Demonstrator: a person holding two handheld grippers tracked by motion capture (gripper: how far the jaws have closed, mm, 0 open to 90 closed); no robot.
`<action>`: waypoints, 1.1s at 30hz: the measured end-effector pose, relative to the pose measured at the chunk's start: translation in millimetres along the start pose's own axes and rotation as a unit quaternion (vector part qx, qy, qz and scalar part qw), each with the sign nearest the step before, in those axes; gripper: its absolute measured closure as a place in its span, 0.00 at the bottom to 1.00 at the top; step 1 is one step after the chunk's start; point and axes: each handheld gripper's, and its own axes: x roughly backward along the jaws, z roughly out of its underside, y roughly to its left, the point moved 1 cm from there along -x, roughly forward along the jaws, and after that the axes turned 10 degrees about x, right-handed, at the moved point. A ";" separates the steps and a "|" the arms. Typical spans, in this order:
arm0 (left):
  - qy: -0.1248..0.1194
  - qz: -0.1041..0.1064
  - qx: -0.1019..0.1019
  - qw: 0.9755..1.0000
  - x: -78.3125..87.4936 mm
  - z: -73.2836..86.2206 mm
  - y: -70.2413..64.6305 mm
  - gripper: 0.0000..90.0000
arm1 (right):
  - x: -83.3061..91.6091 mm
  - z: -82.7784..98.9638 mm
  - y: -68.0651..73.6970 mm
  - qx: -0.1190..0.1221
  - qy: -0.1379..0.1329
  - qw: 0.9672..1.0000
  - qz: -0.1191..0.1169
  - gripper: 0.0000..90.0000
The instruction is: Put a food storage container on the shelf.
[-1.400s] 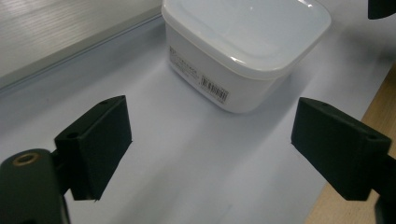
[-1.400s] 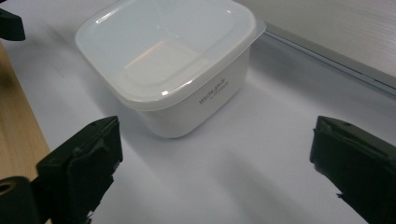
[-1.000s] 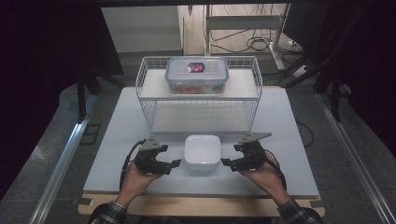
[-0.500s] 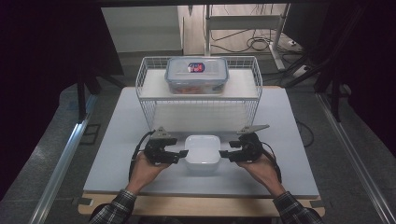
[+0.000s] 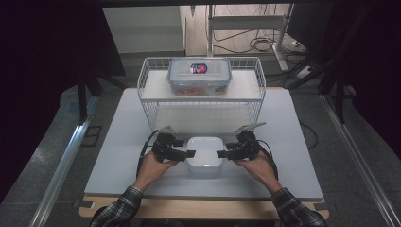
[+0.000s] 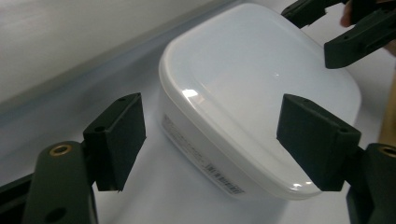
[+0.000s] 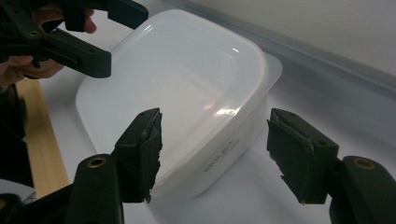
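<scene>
Both hands have drawn inward across the desk [image 5: 118, 142] toward the white container [image 5: 204, 153]. The left gripper [image 5: 189, 153], a moment ago well off to its left, now has its tips at the container's left edge, its jaws just opening again. The right gripper [image 5: 222, 153] has closed in on the right edge, its jaws narrower than before, apart around a corner.

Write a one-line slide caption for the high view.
Both open grippers, left gripper and right gripper, flank a white lidded container before a wire rack.
</scene>
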 end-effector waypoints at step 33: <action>-0.054 0.008 0.087 0.995 25.9 13.5 -9.0 0.88 | 16.7 -1.5 15.7 -0.070 -0.039 0.997 0.021 0.88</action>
